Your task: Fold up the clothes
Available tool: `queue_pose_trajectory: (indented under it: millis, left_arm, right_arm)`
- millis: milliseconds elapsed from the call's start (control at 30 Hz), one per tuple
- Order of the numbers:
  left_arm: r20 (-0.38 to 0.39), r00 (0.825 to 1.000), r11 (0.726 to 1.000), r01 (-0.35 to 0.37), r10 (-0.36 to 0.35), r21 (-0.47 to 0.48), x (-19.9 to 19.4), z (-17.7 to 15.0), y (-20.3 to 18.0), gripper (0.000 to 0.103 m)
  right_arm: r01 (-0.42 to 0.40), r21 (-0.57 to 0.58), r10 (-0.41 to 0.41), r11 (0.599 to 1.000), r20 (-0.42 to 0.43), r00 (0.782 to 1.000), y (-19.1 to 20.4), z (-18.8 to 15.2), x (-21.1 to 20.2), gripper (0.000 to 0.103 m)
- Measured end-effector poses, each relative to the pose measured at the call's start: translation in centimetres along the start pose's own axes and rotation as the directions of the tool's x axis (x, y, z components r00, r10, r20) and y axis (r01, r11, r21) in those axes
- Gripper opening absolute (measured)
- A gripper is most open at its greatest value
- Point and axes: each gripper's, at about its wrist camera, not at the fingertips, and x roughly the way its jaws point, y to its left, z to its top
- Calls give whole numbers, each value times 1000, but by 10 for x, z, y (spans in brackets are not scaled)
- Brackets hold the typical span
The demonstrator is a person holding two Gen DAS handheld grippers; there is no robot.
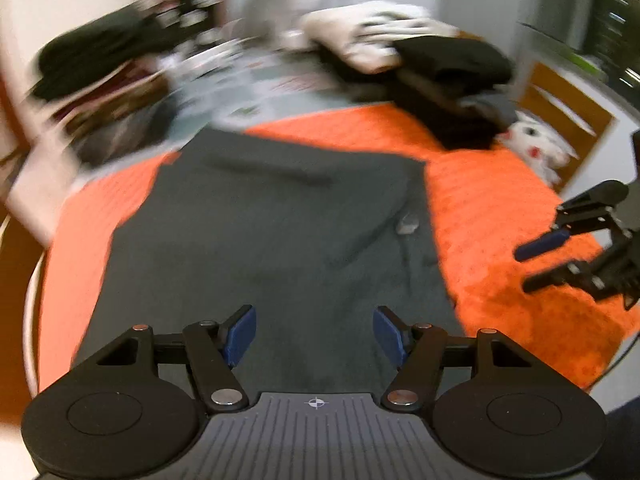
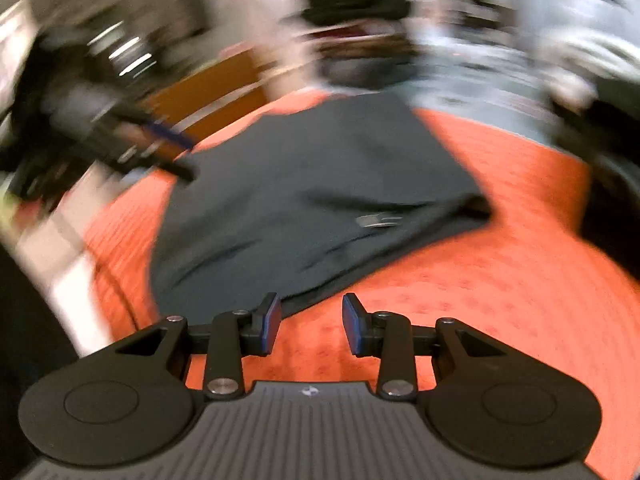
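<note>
A dark grey garment point(image 1: 272, 232) lies spread flat on an orange blanket point(image 1: 500, 184), with a small pale label point(image 1: 408, 224) near its right side. My left gripper point(image 1: 314, 334) hovers over the garment's near end, open, nothing between its blue pads. In the same view my right gripper point(image 1: 538, 266) appears at the right edge above the blanket, apart from the cloth. In the right wrist view the garment point(image 2: 320, 200) stretches away, and my right gripper point(image 2: 312, 326) is open over the blanket beside the cloth's near edge. The left gripper point(image 2: 168, 152) shows blurred at the garment's far left.
A heap of dark and cream clothes point(image 1: 420, 60) sits at the back right of the bed. Another dark pile point(image 1: 92, 60) lies at the back left. A white plush toy point(image 1: 536, 144) rests by a wooden frame point(image 1: 568, 112). Both views are motion-blurred.
</note>
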Motion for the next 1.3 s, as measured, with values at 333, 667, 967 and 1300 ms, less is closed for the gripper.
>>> queue_pose_trajectory:
  millis: [333,667,967,1300]
  left_arm:
    - [-19,994,989,-111,110,-95,-30,-77,-45,69]
    - [-2,993,989,-121,122,84,-20,-89,-84,72]
    - [46,994,921,-110,100,375,15,-71,-113,72]
    - [160,973,880,-218,164,422,33,-51,-122,14]
  right_arm:
    - [-299,-519,249,801,-164,954,70,-9,27,39]
    - [-218,-800,168,558,-149,975,104,-19,60,32]
    - [-235,-729,217,643,-121,969,85,18,40,10]
    - [-224,-566,265,793,-10,964,46,42,24,27]
